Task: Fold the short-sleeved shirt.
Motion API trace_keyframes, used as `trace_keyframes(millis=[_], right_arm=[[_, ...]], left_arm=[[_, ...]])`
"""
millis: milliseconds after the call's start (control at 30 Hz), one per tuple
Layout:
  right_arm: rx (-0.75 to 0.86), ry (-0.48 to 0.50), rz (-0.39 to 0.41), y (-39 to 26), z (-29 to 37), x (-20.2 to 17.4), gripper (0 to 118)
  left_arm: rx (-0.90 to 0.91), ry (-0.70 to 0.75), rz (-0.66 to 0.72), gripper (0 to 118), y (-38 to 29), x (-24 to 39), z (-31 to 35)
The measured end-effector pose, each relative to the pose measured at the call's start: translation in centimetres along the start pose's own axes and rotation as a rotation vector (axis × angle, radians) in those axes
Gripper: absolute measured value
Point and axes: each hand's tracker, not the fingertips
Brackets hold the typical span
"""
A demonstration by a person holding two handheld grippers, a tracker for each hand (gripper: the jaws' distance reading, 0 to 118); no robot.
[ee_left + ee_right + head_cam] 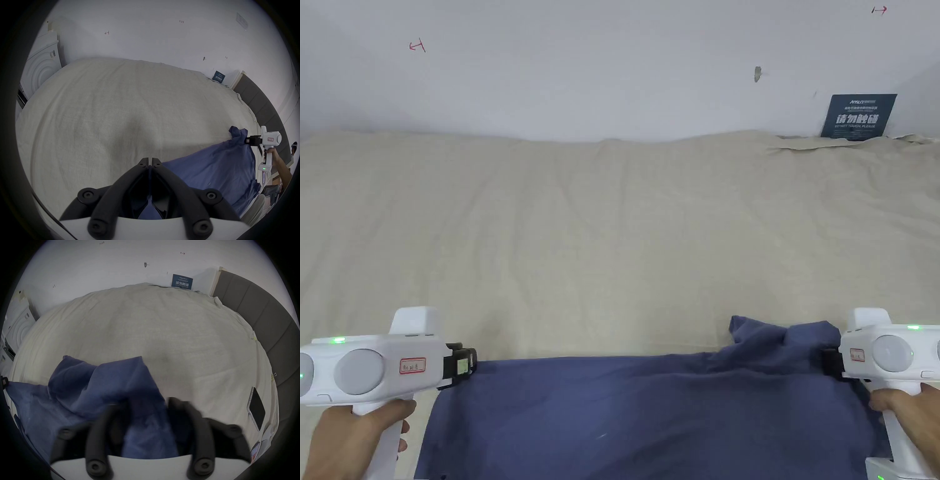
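- One blue shirt (650,412), stretched across the bed sheet (600,237) at 6 o'clock; lower part cut off by frame.
- Two grippers: left gripper (150,160) at 8 o'clock, pinching shirt edge, jaws pressed together.
- Right gripper (146,404) at 4 o'clock, blurred; cloth between jaws, grip state: cannot tell.
- One phone (256,407) near sheet's right edge.

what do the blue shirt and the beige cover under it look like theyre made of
Blue shirt: thin, matte woven fabric, probably cotton; it drapes and creases softly.
Beige cover: coarser matte cloth, perhaps linen or cotton; faint weave and long wrinkles show.
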Motion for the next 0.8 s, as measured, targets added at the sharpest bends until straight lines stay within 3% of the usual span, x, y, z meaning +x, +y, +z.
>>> trace_keyframes(millis=[33,67,300,533,800], right_arm=[[-0.002,-0.009,0.02,-0.1,0.0,-0.2,7],[0.001,-0.016,0.031,-0.2,0.1,-0.3,5],[0.105,0.05,0.013,-0.7,4.0,1.0,4],[0.248,0.165,-0.06,-2.1,13.8,2.3,4],[0.341,0.252,-0.091,-7.0,23.1,3.5,4]], left_arm=[[0.001,0.002,-0.001,0,0.0,0.0,0.0],[0.002,0.003,0.0,0,0.0,0.0,0.0],[0.005,0.017,0.003,0,-0.3,-0.4,0.0],[0.026,0.058,0.018,0,-1.2,-1.1,1.6],[0.055,0.091,0.025,0,-3.1,-2.2,5.9]])
